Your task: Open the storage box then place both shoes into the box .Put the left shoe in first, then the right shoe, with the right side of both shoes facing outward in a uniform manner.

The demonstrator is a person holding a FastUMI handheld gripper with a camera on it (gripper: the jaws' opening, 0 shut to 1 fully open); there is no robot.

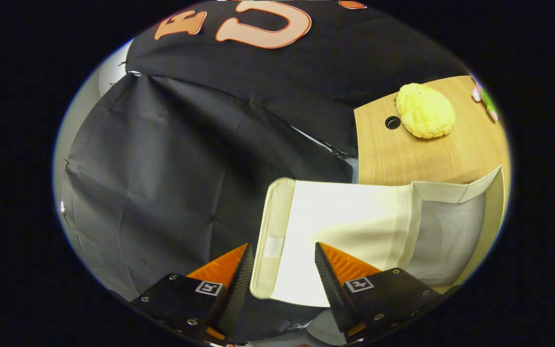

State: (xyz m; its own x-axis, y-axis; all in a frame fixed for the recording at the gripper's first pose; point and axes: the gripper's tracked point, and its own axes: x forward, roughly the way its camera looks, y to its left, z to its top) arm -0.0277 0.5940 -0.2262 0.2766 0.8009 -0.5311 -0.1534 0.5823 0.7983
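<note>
- The gripper [281, 250] stands wide open, the box flap [306, 241] loose between its fingers, unheld.
- Closing askew, it may miss the flap's edge; the storage box [451, 226] stays unopened.

The wooden bench [417, 159] lies well beyond the tongs [282, 270], off to their right, its pale grain bare across the middle. A yellow knobbly lump [426, 117] rests on its far part, just beside 1 round dark hole [392, 122] in the top. The cream fabric storage box [446, 226] sits at the bench's near edge, its flap [325, 241] hanging open between the spread fingers.
</note>
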